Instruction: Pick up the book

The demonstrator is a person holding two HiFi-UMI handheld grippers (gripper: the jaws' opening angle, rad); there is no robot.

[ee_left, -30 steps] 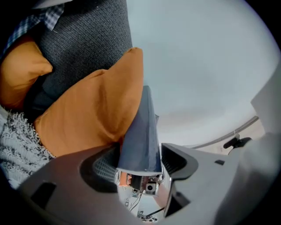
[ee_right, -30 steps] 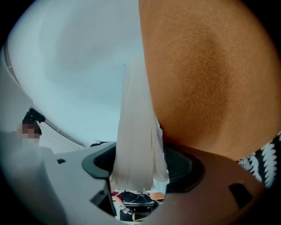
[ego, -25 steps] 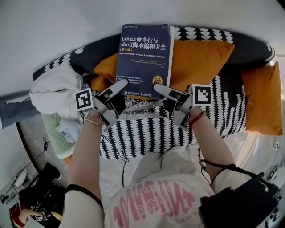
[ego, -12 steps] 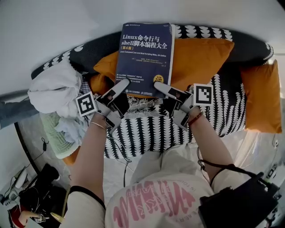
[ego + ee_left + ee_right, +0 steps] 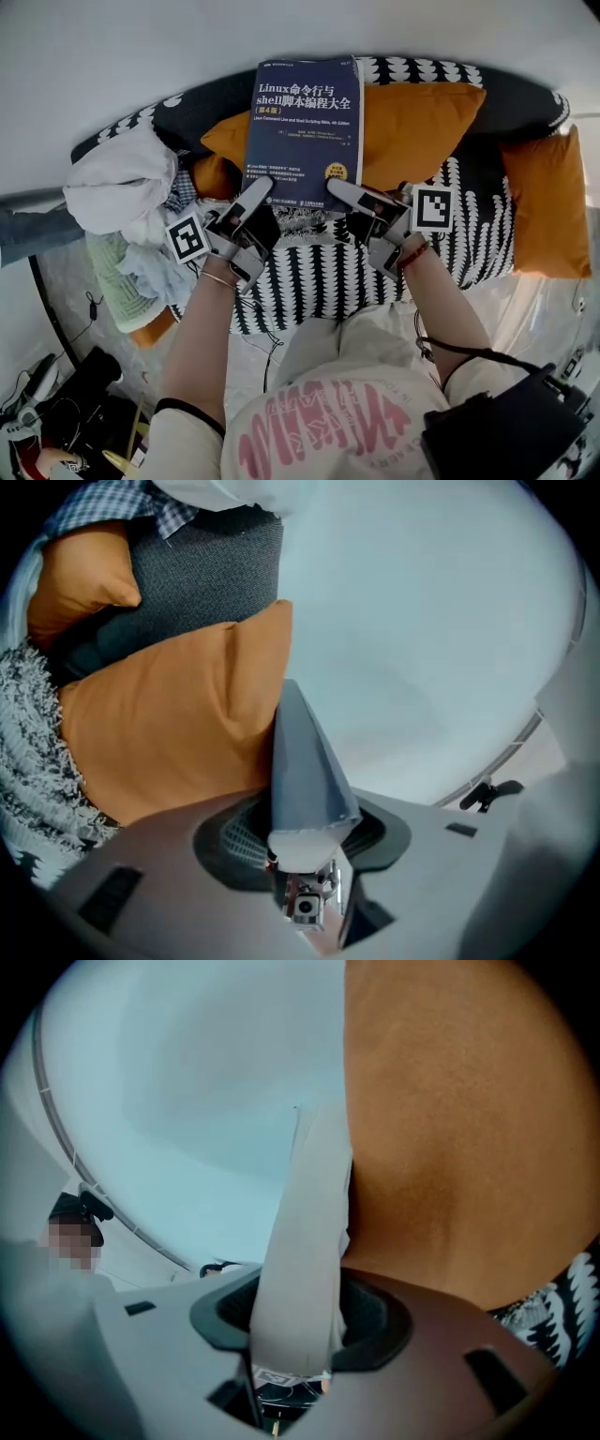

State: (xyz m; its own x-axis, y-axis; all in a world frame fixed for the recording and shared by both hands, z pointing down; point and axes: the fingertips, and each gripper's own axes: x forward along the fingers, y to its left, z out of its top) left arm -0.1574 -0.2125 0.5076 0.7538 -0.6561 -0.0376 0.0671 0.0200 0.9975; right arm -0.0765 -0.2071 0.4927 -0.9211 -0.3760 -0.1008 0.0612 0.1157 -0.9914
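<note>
Book (image 5: pixel 305 131) upright, leaning on orange cushion (image 5: pixel 422 122) at far side. Left tool (image 5: pixel 262 188), jaws just closing, clamps book's near-left corner; right tool (image 5: pixel 336 189), likewise closing, clamps near-right corner.

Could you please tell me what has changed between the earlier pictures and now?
Both sets of jaws have just been closing: the left gripper and the right gripper have taken hold of the book, one at each lower corner. The hands barely shifted. The book still stands against the orange cushion, and the white clothes pile lies where it was.
</note>
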